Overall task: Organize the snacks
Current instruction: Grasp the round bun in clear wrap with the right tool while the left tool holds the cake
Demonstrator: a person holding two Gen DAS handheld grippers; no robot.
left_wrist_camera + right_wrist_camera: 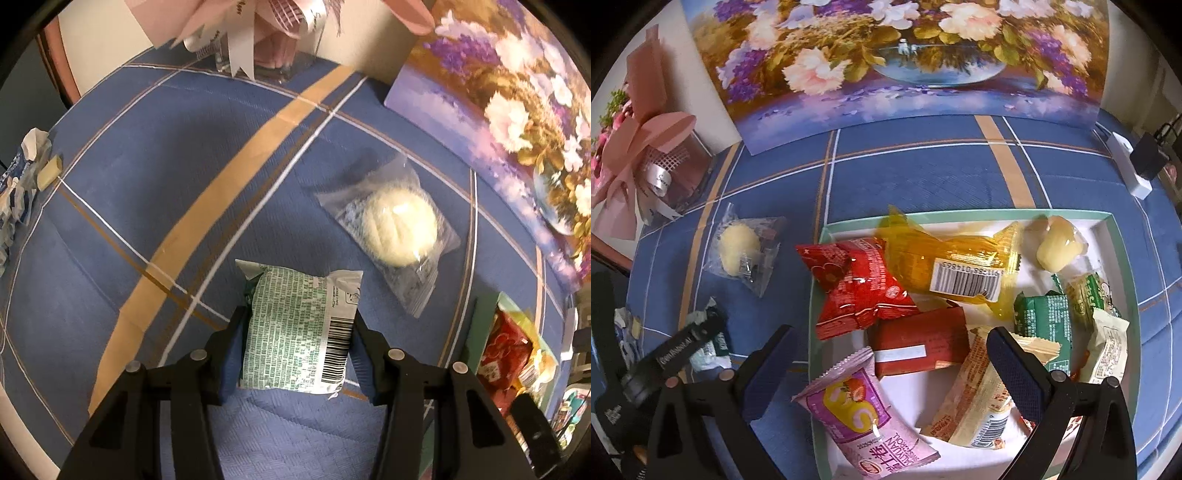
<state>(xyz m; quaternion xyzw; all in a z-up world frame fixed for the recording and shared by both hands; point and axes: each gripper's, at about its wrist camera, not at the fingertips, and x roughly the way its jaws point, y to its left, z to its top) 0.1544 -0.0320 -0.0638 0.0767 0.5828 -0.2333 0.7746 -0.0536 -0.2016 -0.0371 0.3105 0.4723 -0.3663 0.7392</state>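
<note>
Two grippers were seen over a blue checked tablecloth [122,155]. The left gripper [297,354] was closed on a green-and-white snack packet [295,328], its blue pads pressed against the packet's two long sides, barcode face up; the packet appeared to be lifted just clear of the cloth, though that could not be settled. The right gripper [886,373] was held with its jaws wide and nothing between them, above a shallow green-rimmed box [1123,266] in which red, yellow, pink and green packets had been gathered.

One clear-wrapped round cake [397,225] was left on the cloth, just beyond the held packet and apart from it.

The held packet was judged to be light and soft, a puffed film pillow that would yield and crackle under pressure, with slippery printed film. A grip across the filled middle, as taken, was judged sounder than one on the crimped end seals, which would fold and slide. Only gentle pressure was thought to be needed, since the contents could be crushed.
</note>
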